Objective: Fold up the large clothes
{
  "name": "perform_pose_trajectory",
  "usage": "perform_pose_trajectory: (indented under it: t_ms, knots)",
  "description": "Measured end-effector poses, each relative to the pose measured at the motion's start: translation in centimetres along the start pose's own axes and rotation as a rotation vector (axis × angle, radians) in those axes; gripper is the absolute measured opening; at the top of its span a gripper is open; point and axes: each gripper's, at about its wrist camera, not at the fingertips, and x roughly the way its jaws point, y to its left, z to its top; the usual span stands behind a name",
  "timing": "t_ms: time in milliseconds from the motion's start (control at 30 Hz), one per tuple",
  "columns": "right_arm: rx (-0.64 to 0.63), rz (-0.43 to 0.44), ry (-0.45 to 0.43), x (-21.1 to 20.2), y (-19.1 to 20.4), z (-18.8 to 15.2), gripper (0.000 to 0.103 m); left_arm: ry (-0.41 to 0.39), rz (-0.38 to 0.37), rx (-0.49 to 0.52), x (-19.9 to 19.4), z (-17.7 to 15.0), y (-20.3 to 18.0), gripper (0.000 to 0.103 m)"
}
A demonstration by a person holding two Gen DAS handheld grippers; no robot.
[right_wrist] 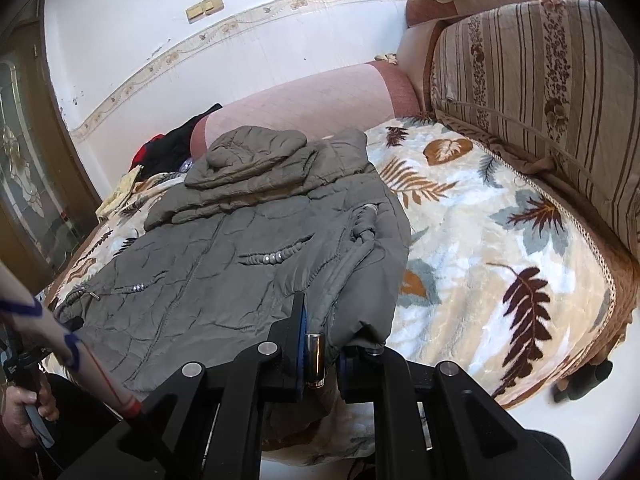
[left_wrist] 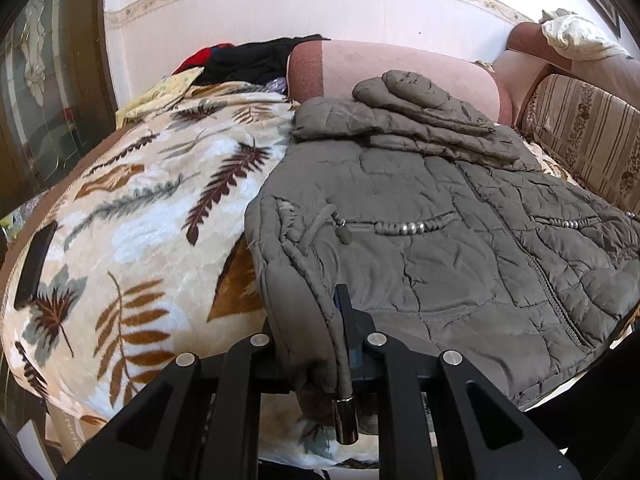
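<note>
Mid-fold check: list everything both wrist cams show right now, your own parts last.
jacket: one, grey-olive quilted, flat on the blanket, hood folded down.
blanket: one, cream with leaf print, over the sofa seat.
sofa armrest: one, pink, behind the jacket.
striped cushion: one, beige-brown, sofa back.
dark and red clothes: a pile, far end.
left claw: shut on the jacket hem corner.
right claw: shut on the opposite hem corner.

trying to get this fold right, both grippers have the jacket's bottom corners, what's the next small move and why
Probably lift both corners together and carry the hem toward the hood. The left gripper and right gripper are each shut on a hem corner of the grey jacket, which lies flat, sleeves already folded in.
</note>
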Motion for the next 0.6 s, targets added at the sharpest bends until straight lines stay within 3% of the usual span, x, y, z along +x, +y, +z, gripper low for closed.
perform_pose_trajectory:
  t_ms: [600]
  knots:
    - [-0.067, 0.027, -0.123, -2.0, 1.6, 9.2, 0.011, -0.13, -0.077, 0.026, -3.4, 10.2, 0.6, 0.015]
